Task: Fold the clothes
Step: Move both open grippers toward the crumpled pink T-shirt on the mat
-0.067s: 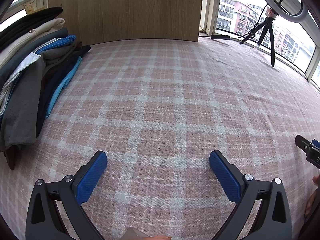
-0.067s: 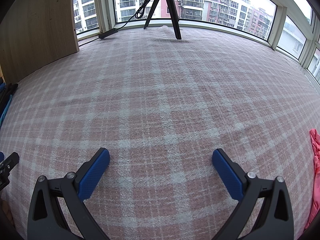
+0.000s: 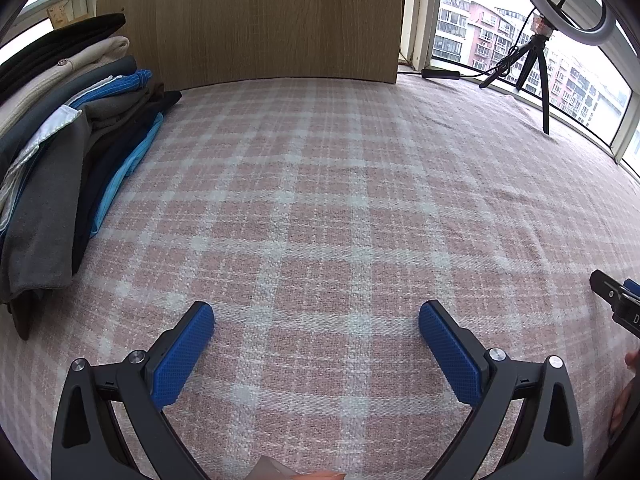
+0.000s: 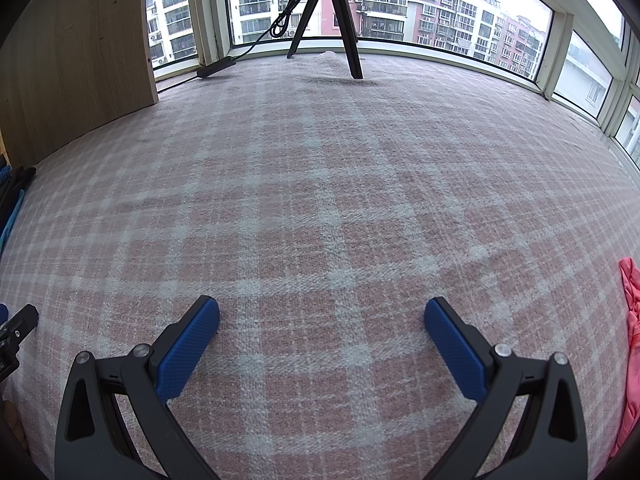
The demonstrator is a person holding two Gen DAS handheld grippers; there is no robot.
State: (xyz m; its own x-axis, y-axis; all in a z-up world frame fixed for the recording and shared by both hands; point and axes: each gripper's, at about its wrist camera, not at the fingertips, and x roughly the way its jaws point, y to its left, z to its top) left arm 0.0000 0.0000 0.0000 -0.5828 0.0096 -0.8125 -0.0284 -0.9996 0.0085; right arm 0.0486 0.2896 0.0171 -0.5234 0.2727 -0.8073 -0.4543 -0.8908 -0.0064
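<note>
Where the plaid spread meets the left edge of the left wrist view, at about nine o'clock, one stack of folded clothes (image 3: 60, 160) lies on the pink-and-white plaid blanket (image 3: 320, 200); its layers run black, cream, grey, blue-striped, dark navy and light blue, though an exact count of garments cannot be told. One more garment, a pink cloth (image 4: 630, 320), shows as a strip at three o'clock in the right wrist view, well apart from the stack. Between them stand two grippers. Both blue pads of the left gripper (image 3: 316, 340) stand spread as wide as they go, with only bare blanket between them and nothing held. So it is with the right gripper (image 4: 322, 340): two blue pads wide apart, holding nothing. Each camera catches a black corner of the other tool at its side edge. At twelve o'clock in the left wrist view rises one wooden panel (image 3: 248, 20). One black tripod (image 4: 328, 20) stands on the blanket by the windows (image 4: 440, 8), at twelve o'clock in the right wrist view, carrying one ring light (image 3: 560, 0) seen at one o'clock in the left view, and one black cable (image 4: 240, 52) trails from it along the sill.
</note>
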